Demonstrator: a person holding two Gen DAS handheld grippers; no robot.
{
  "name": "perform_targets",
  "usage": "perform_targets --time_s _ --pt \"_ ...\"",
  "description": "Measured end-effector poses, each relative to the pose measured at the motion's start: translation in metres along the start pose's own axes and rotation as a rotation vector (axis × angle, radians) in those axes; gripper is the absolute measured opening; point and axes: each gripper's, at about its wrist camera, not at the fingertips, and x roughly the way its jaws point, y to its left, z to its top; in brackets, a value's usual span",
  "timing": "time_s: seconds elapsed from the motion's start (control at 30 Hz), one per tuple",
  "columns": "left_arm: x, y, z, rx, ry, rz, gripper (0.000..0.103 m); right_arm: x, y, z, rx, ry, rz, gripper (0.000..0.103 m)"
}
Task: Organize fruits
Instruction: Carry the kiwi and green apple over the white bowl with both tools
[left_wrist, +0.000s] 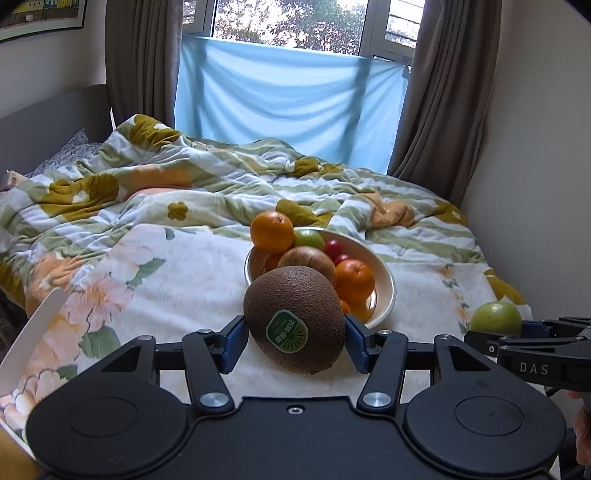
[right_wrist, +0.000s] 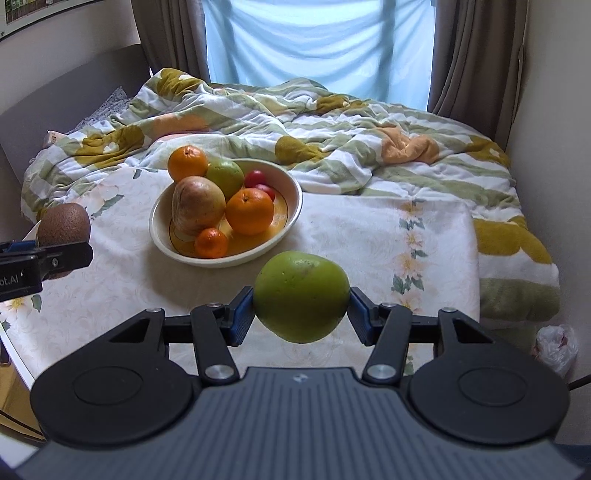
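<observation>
My left gripper (left_wrist: 295, 338) is shut on a brown kiwi (left_wrist: 291, 314) with a green sticker, held just in front of the cream bowl (left_wrist: 386, 277). My right gripper (right_wrist: 301, 312) is shut on a green apple (right_wrist: 301, 295), held above the bed in front of the bowl (right_wrist: 291, 206). The bowl holds two oranges (right_wrist: 249, 210), a pear (right_wrist: 197, 205), a green apple (right_wrist: 223, 175), a small mandarin (right_wrist: 210, 242) and red cherry tomatoes (right_wrist: 255, 177). The kiwi (right_wrist: 64, 223) also shows at the left of the right wrist view, and the green apple (left_wrist: 495, 317) at the right of the left wrist view.
The bowl stands on a white floral sheet (right_wrist: 369, 240) on the bed. A rumpled green-striped quilt (right_wrist: 332, 125) lies behind it. Walls and brown curtains (right_wrist: 476, 55) close in at the right. A plastic bag (right_wrist: 556, 345) lies on the floor at the right.
</observation>
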Motion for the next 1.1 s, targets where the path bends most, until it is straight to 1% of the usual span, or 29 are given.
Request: perform_targets --time_s 0.17,0.3,0.5,0.63,0.83,0.97,1.1 --pt "0.010 -0.004 0.024 0.007 -0.004 -0.017 0.060 -0.002 -0.002 0.017 0.011 -0.009 0.003 0.069" --pt "0.026 -0.008 0.046 0.023 0.001 -0.041 0.060 0.002 -0.003 0.034 0.015 -0.018 0.004 0.069" --pt "0.062 -0.016 0.076 0.060 0.012 -0.080 0.060 0.019 -0.007 0.065 0.031 -0.028 0.003 0.069" --pt "0.091 -0.022 0.088 0.108 0.029 -0.091 0.060 0.034 -0.012 0.083 0.045 -0.032 -0.007 0.069" --pt "0.138 -0.032 0.095 0.186 0.079 -0.105 0.060 0.061 -0.023 0.104 0.070 -0.014 -0.025 0.069" --pt "0.166 -0.041 0.093 0.248 0.119 -0.106 0.060 0.077 -0.029 0.110 0.087 0.002 -0.038 0.069" --pt "0.186 -0.050 0.089 0.312 0.153 -0.105 0.060 0.092 -0.036 0.112 0.106 0.022 -0.049 0.069"
